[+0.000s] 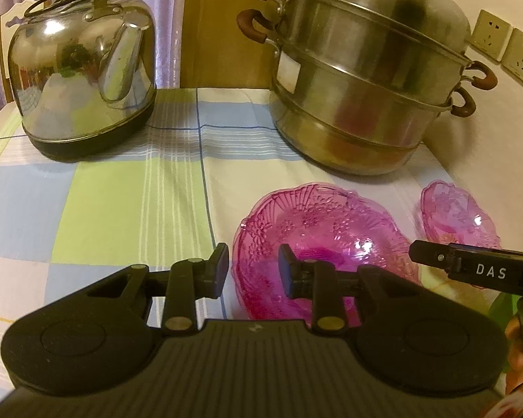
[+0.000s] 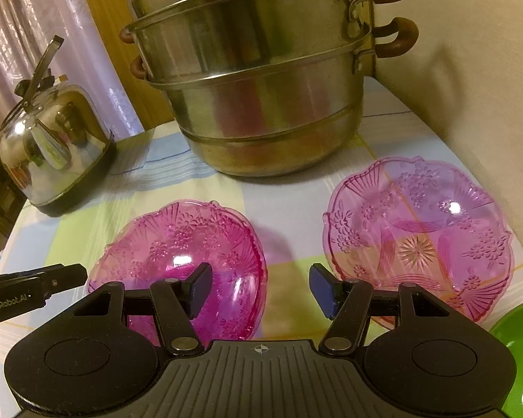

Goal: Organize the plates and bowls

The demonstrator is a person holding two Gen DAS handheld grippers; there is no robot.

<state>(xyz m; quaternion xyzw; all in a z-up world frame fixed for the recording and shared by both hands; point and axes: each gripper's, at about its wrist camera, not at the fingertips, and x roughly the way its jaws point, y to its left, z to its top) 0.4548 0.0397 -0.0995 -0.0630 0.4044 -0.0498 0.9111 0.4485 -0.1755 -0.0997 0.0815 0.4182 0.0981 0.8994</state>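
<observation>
Right, the deeper pink bowl (image 2: 177,261) sits on the checked tabletop (image 1: 122,209) before the steamer pot (image 2: 254,80), the shallower pink plate (image 2: 418,240) near it on the right. Both look light, stiff, slick and brittle; I judge the scalloped rim the place to pinch. My left hand-held gripper (image 1: 251,271) straddles the bowl's rim, jaws parted, not pressing. My right hand-held gripper (image 2: 258,289) hangs released between them. A green dish (image 2: 519,355) is cut off.

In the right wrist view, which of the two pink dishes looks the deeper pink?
The left pink dish, nearer the kettle, is deeper magenta. The right pink dish is paler; the checked cloth shows through.
</observation>
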